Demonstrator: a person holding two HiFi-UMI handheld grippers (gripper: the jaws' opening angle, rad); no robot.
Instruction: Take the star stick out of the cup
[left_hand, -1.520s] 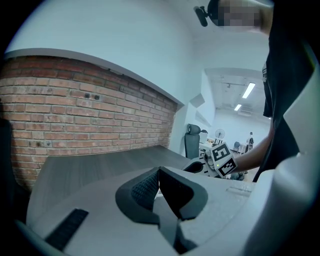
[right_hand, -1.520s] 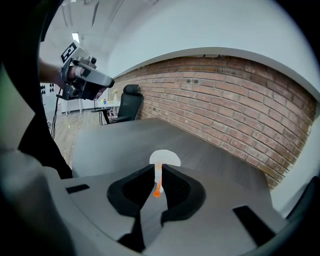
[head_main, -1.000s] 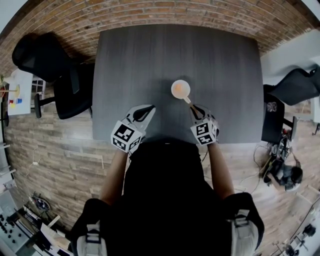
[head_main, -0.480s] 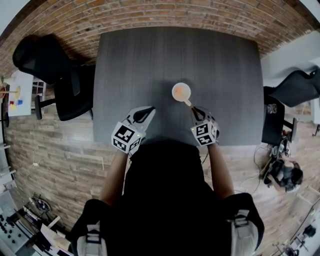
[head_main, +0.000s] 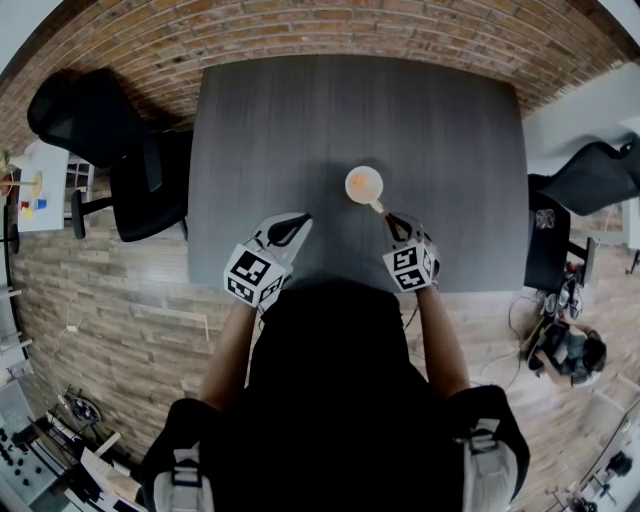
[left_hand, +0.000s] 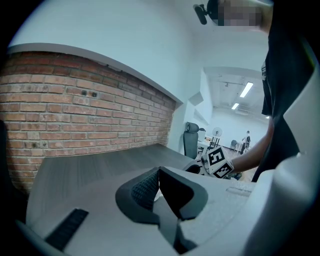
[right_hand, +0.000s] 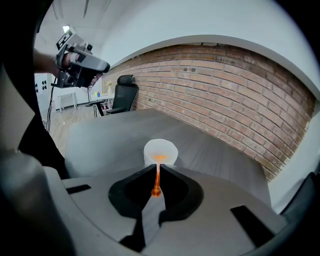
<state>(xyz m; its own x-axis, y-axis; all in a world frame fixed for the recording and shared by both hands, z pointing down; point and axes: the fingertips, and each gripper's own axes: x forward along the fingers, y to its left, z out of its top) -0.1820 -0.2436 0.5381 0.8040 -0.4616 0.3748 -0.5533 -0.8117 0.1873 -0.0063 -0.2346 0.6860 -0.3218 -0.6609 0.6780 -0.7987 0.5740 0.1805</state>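
The right claw (right_hand: 156, 171) pinches the orange star stick (right_hand: 157, 181) in the cup (right_hand: 161, 151).

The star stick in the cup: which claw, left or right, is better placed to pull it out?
Right. The right claw is shut on the star stick, just in front of the cup. The left claw is shut on nothing and is off to the side, away from the cup.

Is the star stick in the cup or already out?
In. The star stick has its orange top inside the cup, stem pinched by the right gripper.
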